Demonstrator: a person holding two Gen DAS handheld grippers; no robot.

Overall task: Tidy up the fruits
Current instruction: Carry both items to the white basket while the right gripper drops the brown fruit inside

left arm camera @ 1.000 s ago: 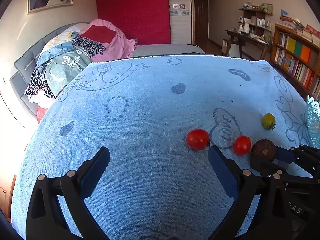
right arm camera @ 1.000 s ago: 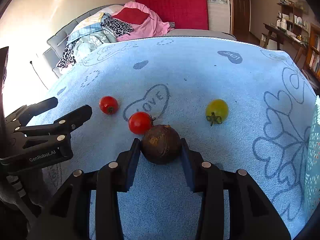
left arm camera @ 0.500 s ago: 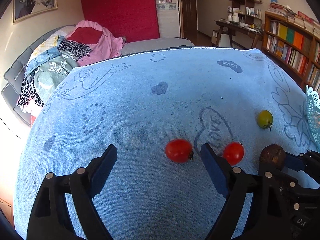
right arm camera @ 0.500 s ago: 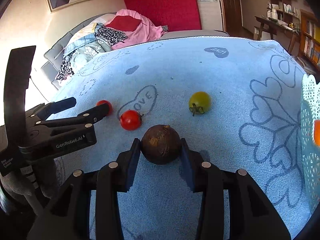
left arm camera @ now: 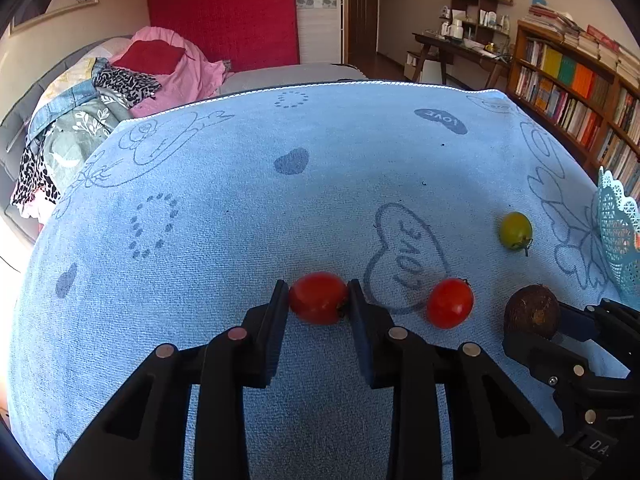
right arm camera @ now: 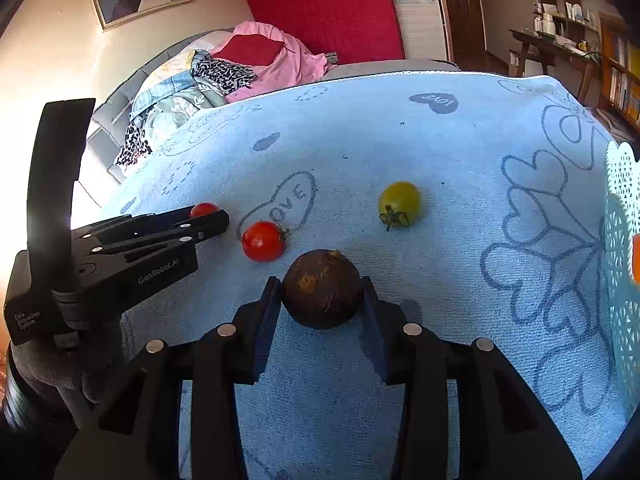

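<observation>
- Left gripper (left arm camera: 319, 298) is clamped on a red tomato (left arm camera: 318, 297). Its jaws have just been closing, and now both pads press the tomato's sides while it sits on the blue towel (left arm camera: 224, 216).
- Right gripper (right arm camera: 322, 300) is clamped on a dark brown round fruit (right arm camera: 322, 299), also resting on the towel.
- Using the "LOVE" heart (left arm camera: 406, 258) printed on the towel as the landmark: the gripped tomato is just beside the heart's left lower edge in the left view.
- A second red tomato (left arm camera: 450, 303) lies loose at the heart's lower right edge, touching the outline, between the two grippers.
- The brown fruit is further right of the heart, past that second tomato.
- A yellow-green tomato (left arm camera: 515, 230) lies loose to the right of the heart, well apart from it, stem toward the camera in the right view.
- A pale lacy basket (left arm camera: 618, 236) stands at the far right, beyond the yellow-green one, with something orange (right arm camera: 636, 258) showing inside.
</observation>
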